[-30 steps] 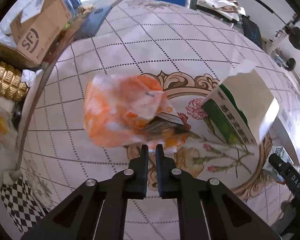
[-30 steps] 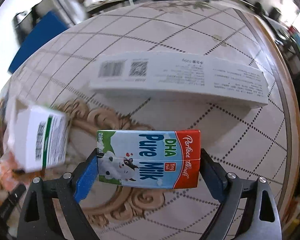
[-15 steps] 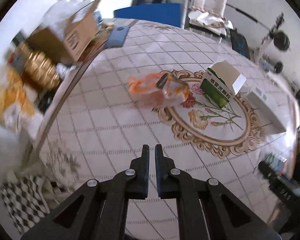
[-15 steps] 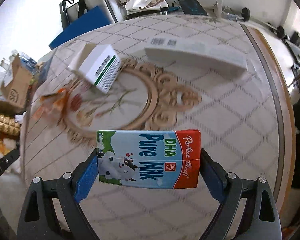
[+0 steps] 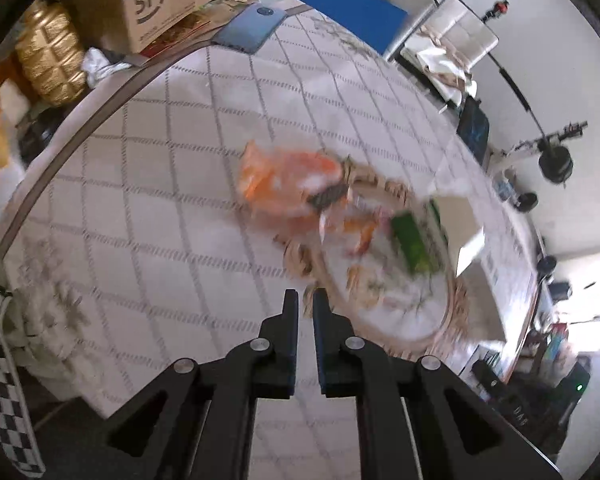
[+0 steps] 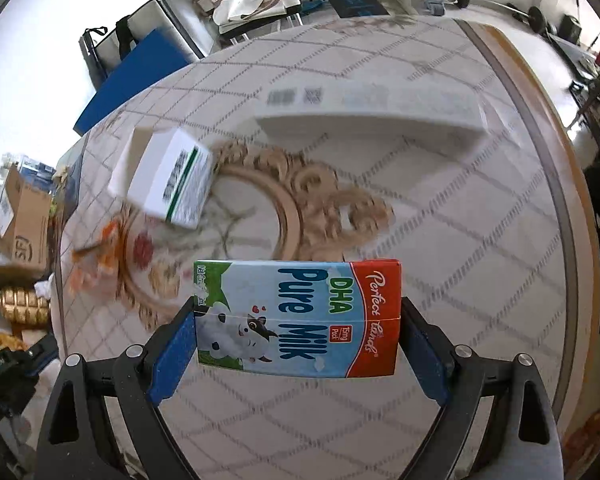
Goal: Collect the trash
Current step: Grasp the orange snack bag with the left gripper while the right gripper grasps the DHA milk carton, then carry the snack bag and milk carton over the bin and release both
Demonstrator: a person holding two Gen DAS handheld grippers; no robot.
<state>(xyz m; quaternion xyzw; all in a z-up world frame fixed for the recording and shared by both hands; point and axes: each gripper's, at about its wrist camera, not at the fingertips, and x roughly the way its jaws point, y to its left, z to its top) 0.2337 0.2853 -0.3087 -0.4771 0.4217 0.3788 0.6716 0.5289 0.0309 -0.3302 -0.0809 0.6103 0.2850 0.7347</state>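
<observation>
Over the tiled table (image 6: 480, 216), right fingers (image 6: 180, 332) clamp boxy milk carton (image 6: 298, 318) — left fingers (image 5: 290, 320) opening, empty.

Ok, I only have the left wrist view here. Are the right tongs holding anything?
Observer: Yes, the right tongs are shut on a milk carton.
Operator: How is it sitting in them?
Observer: Sideways, pinched by its two ends, hanging above the table.
Operator: And the open box, what is on the side I can't see?
Observer: A white face with a green stripe and a blurred barcode.
</observation>
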